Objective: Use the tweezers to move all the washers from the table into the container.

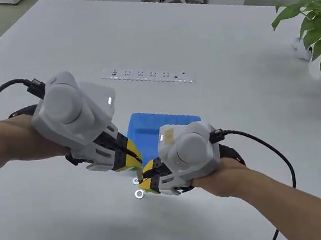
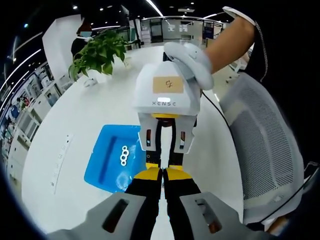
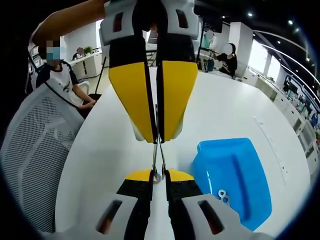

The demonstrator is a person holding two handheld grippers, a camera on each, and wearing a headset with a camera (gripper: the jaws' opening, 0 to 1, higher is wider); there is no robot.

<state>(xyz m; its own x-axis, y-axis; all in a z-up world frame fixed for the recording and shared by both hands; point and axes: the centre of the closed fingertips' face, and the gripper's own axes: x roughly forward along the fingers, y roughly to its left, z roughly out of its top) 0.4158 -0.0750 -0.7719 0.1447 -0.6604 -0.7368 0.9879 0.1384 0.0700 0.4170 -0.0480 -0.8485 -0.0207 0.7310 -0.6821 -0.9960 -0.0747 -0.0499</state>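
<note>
Two left: loose washers [image 1: 139, 194], container's [image 1: 166, 124] 7 o'clock
Done: stowed washers [image 2: 124, 155] inside
Fingers: left gripper [image 2: 162, 172], right gripper [image 3: 159, 176] closed on tweezers [image 3: 158, 152]

Cannot see near side of the container [image 1: 166, 122], hidden behind left claw [image 1: 134, 159] and right claw [image 1: 148, 183]; cannot trace tips of the thin tweezers [image 3: 160, 152].

A white counter [image 1: 227, 52] spreads wide. A white power strip [image 1: 147, 76] lies flat on it, toward the far side. A leafy green plant [image 1: 309, 23] stands near the far right corner. A grey mesh chair [image 2: 270, 135] stands beside the counter. In the right gripper view, a person in a white shirt [image 3: 60, 80] sits behind the chair.
</note>
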